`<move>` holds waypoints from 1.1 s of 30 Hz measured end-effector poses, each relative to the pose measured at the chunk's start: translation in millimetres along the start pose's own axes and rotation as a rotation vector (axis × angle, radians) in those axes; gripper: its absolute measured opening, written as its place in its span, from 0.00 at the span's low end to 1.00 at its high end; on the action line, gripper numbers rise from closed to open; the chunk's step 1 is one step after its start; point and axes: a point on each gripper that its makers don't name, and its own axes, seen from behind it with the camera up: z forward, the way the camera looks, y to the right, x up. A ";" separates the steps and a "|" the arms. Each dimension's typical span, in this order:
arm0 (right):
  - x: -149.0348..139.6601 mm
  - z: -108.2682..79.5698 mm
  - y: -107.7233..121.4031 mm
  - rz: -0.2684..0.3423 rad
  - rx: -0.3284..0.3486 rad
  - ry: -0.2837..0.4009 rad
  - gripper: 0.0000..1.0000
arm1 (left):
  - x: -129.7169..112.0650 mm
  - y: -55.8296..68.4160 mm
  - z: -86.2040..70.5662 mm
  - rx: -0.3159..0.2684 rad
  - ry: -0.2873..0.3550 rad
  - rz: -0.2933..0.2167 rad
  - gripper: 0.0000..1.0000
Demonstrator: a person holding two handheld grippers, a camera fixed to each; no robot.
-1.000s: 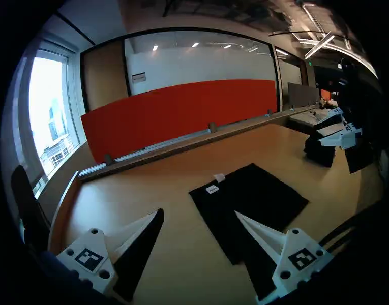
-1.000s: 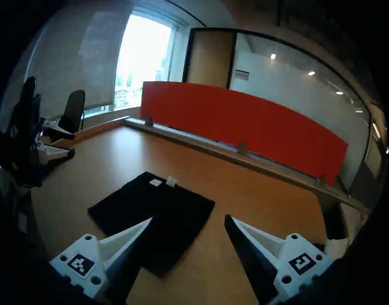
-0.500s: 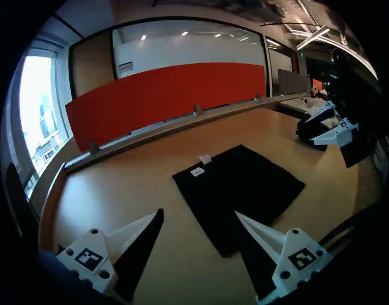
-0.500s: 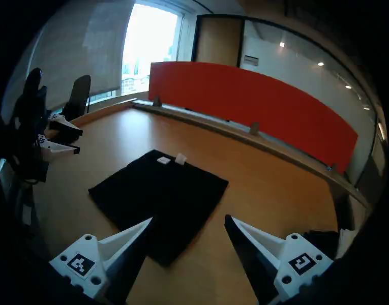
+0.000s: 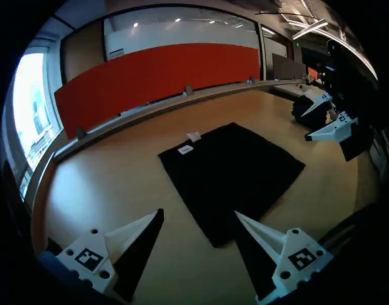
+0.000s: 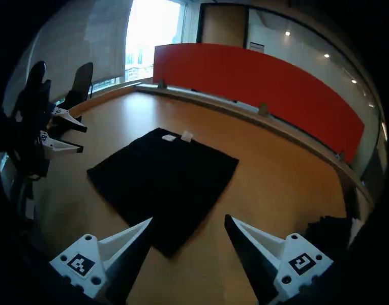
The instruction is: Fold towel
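Black towel (image 5: 230, 168) lies flat, spread out on the wooden table (image 5: 102, 178). In the left gripper view it sits at centre, with its near corner at 6 o'clock seen between the fingers of the left gripper (image 5: 198, 212). Jaws are spread wide and hold nothing. Two white tags (image 5: 185, 149) sit on the towel's far edge, toward 11 o'clock. Right gripper (image 5: 304, 127) is at 3 o'clock beside the towel, fingers apart and empty. In the right gripper view the towel is centred, with the left gripper at 9 o'clock. Red partition (image 6: 255, 81) is at 12 o'clock.
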 end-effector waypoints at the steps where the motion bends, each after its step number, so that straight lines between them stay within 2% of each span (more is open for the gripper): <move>1: -2.6 1.8 -0.7 0.000 0.002 -0.005 1.00 | -2.0 1.0 1.8 -0.003 -0.006 0.000 0.92; 8: -21.6 14.3 -5.9 0.012 0.022 -0.047 0.99 | -15.1 8.0 14.2 -0.026 -0.047 0.002 0.92; 18: -48.4 27.4 -16.0 -0.017 0.059 -0.113 0.99 | -34.2 18.5 29.6 -0.069 -0.115 -0.001 0.92; 33: -67.4 35.2 -21.8 -0.039 0.100 -0.172 0.92 | -62.6 35.5 38.9 -0.122 -0.206 0.032 0.92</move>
